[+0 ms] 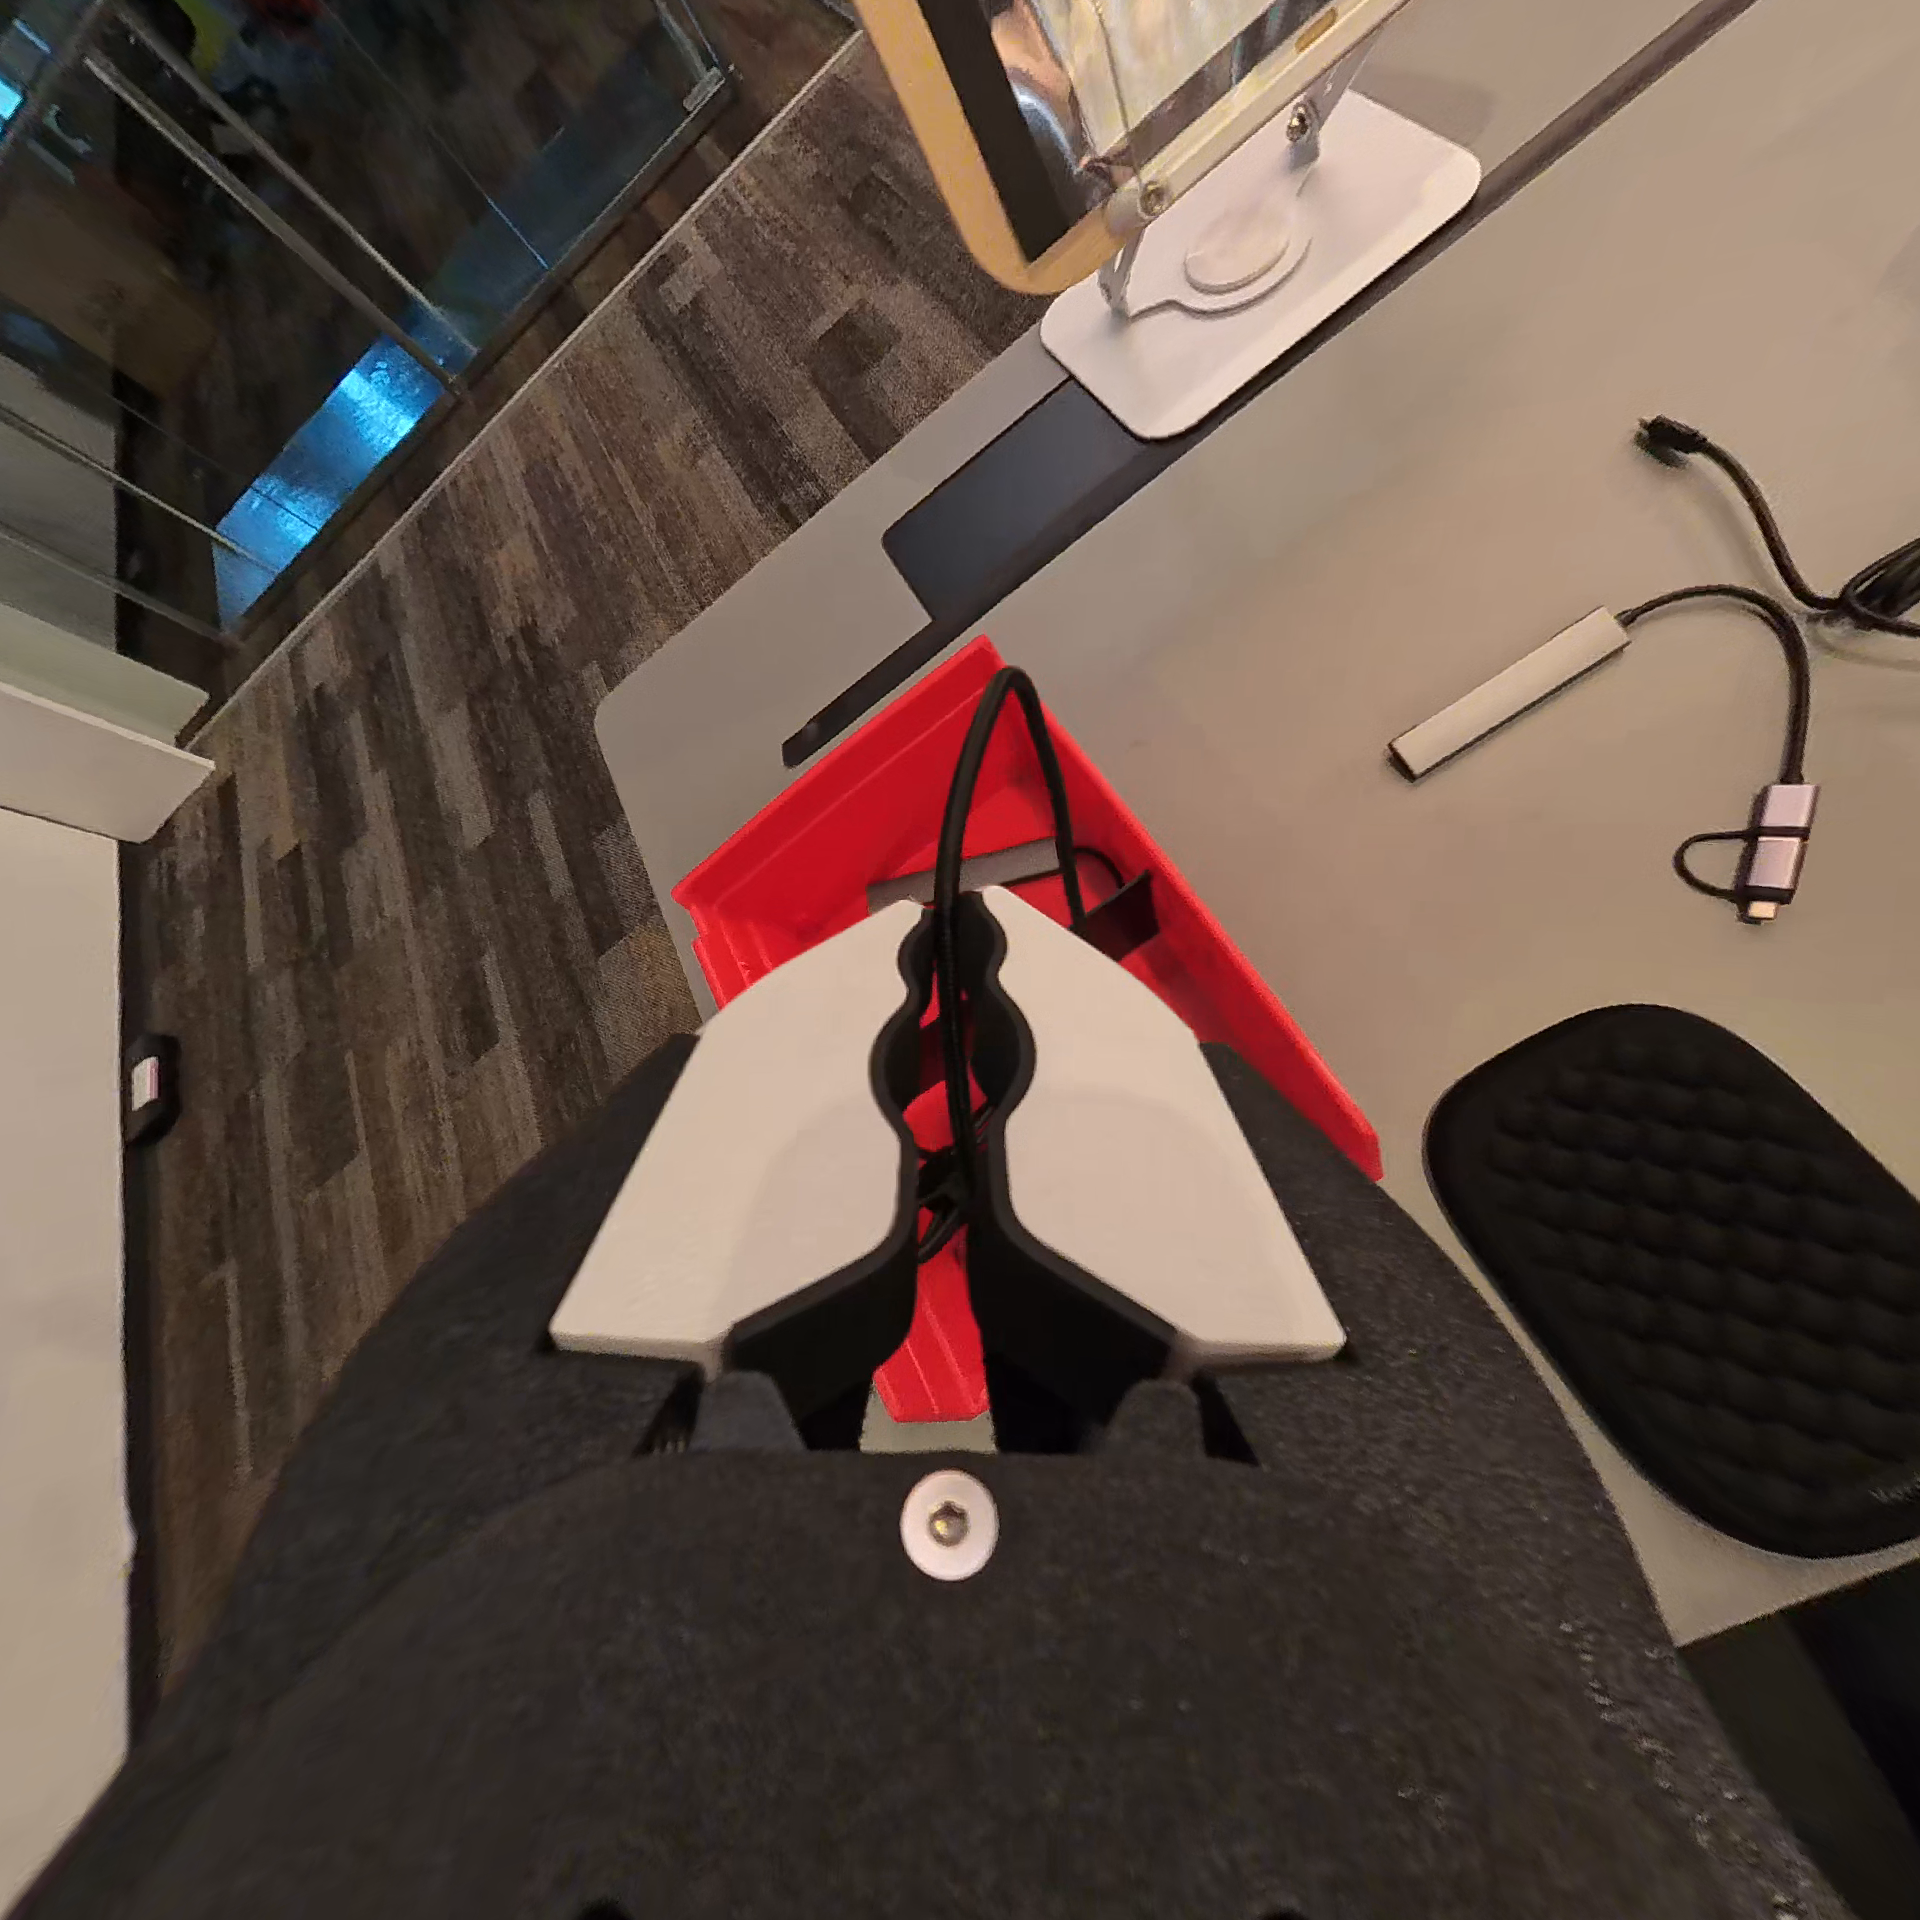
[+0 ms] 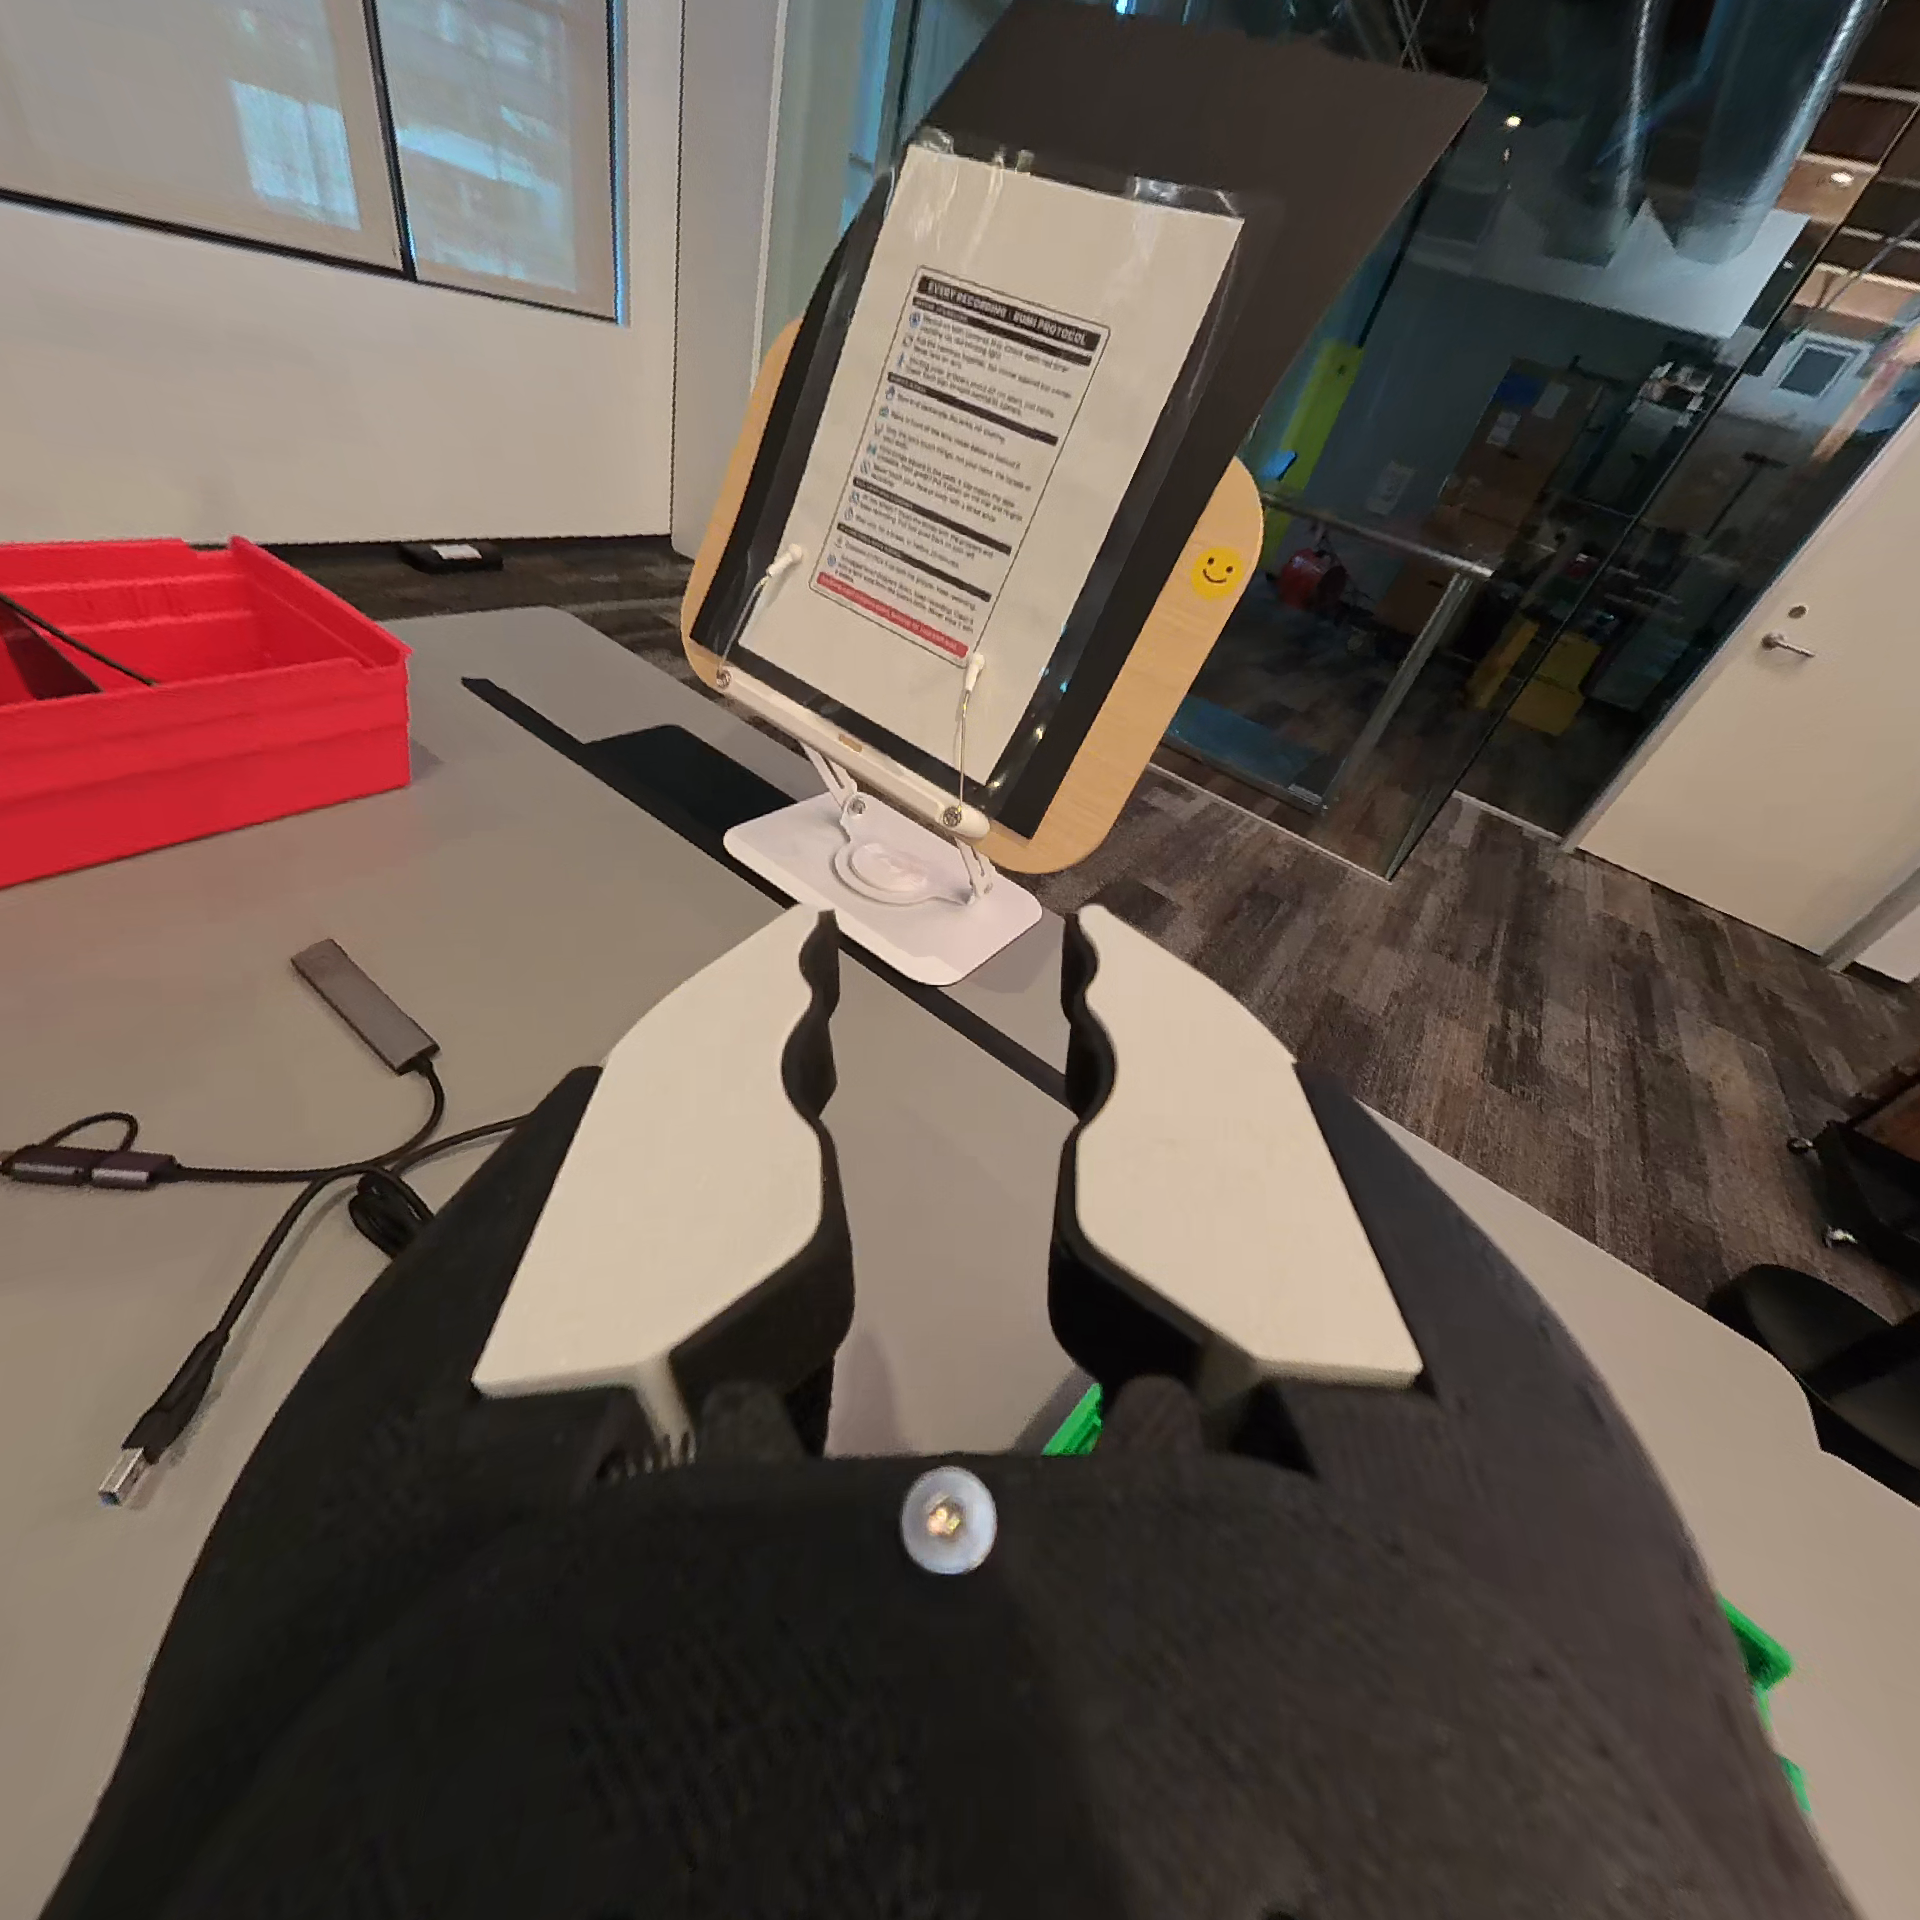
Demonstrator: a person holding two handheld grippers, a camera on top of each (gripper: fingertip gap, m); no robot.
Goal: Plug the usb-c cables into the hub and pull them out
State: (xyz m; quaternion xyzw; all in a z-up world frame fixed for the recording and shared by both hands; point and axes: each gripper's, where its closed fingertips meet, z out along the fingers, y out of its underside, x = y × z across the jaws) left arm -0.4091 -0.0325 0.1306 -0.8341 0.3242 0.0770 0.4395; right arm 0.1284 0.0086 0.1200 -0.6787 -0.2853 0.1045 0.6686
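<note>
My left gripper is shut on a black cable that loops up above the red tray; a grey hub-like bar shows just past the fingertips. A slim grey hub lies on the white table with its short lead ending in a grey double adapter; it also shows in the right wrist view. Another black cable with a plug end lies beside it. My right gripper is open and empty, above the table to the right of the hub.
A document stand on a white base stands at the table's far edge. A black cushioned pad lies right of the red tray. A USB-A plug lies at the front left. Something green shows under my right gripper. Tip to tip, the grippers are about 55 cm apart. My left tips are roughly 35 cm from the slim grey hub. Look for it in the right wrist view too. The grey double adapter is about 35 cm from my left fingertips. It is also in sight in the right wrist view.
</note>
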